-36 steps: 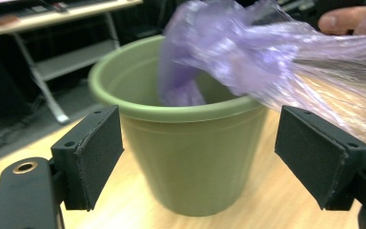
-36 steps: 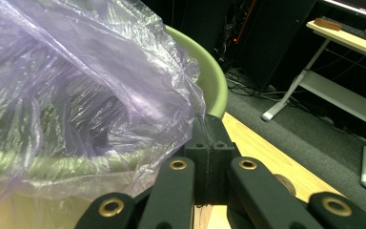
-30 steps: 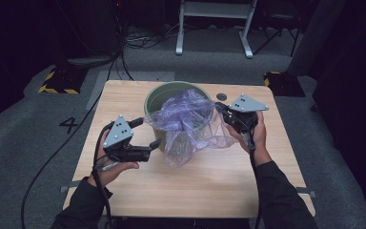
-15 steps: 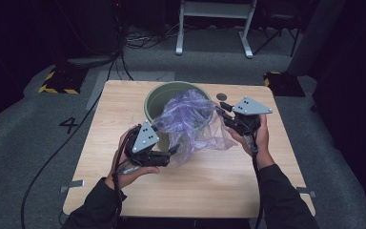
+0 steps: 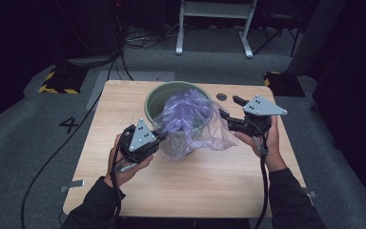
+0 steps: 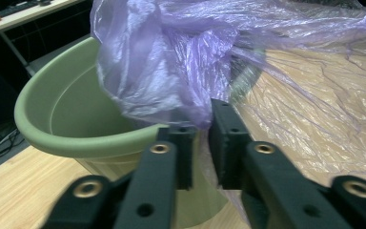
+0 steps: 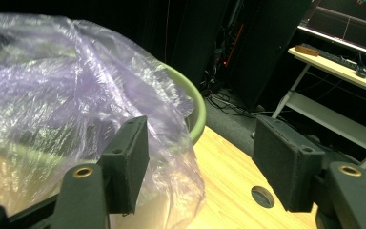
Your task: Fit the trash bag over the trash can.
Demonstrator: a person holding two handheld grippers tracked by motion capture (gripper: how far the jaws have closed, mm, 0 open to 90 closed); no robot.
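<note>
Thin glossy plastic bag (image 5: 190, 119); matt bin (image 5: 164, 93); wood table (image 5: 195, 186).

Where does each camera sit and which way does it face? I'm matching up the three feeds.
High view: above the person's side, looking forward and down on the table; both forearms, left gripper and right gripper show.
Left gripper view: rides that gripper, looking along jaws just closed on the purple bag, green bin behind.
Right gripper view: rides that gripper, jaws just opened and apart beside the bag.
All three share bag, bin and table.
</note>
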